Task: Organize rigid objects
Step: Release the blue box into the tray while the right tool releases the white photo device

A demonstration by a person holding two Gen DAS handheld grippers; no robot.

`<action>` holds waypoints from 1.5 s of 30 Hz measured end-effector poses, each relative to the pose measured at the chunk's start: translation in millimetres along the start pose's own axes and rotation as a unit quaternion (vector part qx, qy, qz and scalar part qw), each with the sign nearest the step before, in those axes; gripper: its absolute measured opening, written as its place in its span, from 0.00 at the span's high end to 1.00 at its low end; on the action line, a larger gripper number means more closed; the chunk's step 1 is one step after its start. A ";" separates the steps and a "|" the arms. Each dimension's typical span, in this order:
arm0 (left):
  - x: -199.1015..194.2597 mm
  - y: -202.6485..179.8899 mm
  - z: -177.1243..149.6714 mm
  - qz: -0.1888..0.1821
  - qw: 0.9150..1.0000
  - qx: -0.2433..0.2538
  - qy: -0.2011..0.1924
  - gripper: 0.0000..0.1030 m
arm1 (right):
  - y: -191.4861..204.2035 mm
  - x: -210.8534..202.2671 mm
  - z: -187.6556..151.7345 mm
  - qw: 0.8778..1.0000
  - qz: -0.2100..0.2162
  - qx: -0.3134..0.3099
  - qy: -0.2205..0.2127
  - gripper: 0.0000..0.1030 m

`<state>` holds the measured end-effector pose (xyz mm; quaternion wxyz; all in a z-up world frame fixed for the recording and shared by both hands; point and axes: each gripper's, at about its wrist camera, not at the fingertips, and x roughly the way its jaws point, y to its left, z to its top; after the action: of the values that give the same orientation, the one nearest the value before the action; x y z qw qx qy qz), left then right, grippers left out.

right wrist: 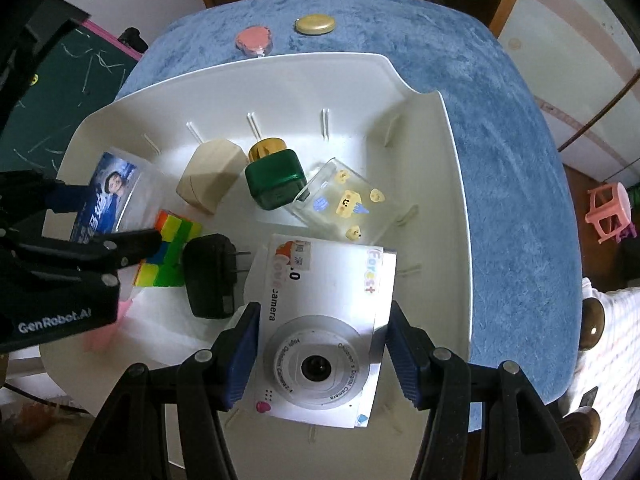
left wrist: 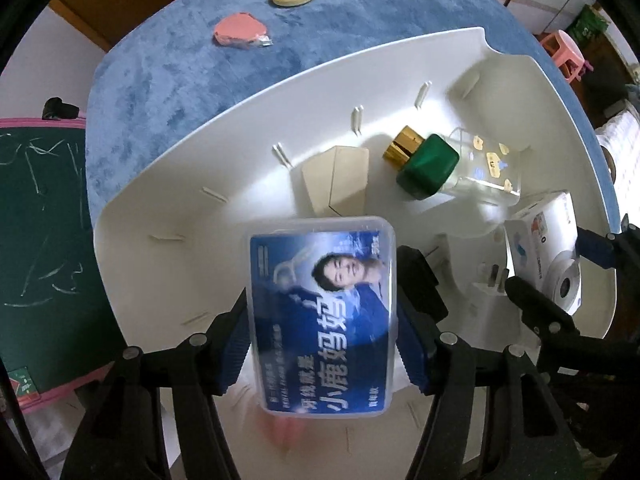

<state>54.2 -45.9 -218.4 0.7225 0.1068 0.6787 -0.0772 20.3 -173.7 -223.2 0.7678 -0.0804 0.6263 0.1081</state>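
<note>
Here the left gripper [left wrist: 322, 320] is clamped on a clear plastic case [left wrist: 322, 312] with a glossy blue printed label, its blue ribbed pads pressed against both long sides, above the white bin [left wrist: 160, 184]. The right gripper [right wrist: 320, 354] squeezes a white cardboard camera box [right wrist: 320, 328], pads flush on its two edges, low over the bin's near right part. Inside the smooth moulded bin lie a faceted pale wooden block [right wrist: 212, 174], a square green bottle [right wrist: 276, 182] with a gold cap, a clear glass tumbler [right wrist: 344, 204] on its side, a black plug [right wrist: 210, 274] and a bright puzzle cube [right wrist: 172, 240]. On the plush blue cloth [right wrist: 500, 140] beyond rest a pink eraser [right wrist: 254, 40] and a gold oval tin [right wrist: 316, 24].
</note>
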 end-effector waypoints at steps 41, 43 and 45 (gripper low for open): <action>-84.3 10.5 41.2 -0.064 0.991 -0.023 -0.113 0.29 | -12.5 -69.3 31.9 0.991 0.022 0.010 -0.130 0.30; -89.4 12.6 45.8 -0.066 0.990 -0.025 -0.121 0.29 | -15.4 -72.4 35.9 0.991 0.025 0.013 -0.134 0.30; -93.5 14.5 50.8 -0.065 0.989 -0.025 -0.129 0.29 | -18.2 -74.1 39.3 0.990 0.024 0.015 -0.138 0.30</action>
<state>100.7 -48.1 -121.6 0.7997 0.0333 0.5873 -0.1200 48.1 -185.9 -142.8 0.8452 -0.0387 0.5176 0.1271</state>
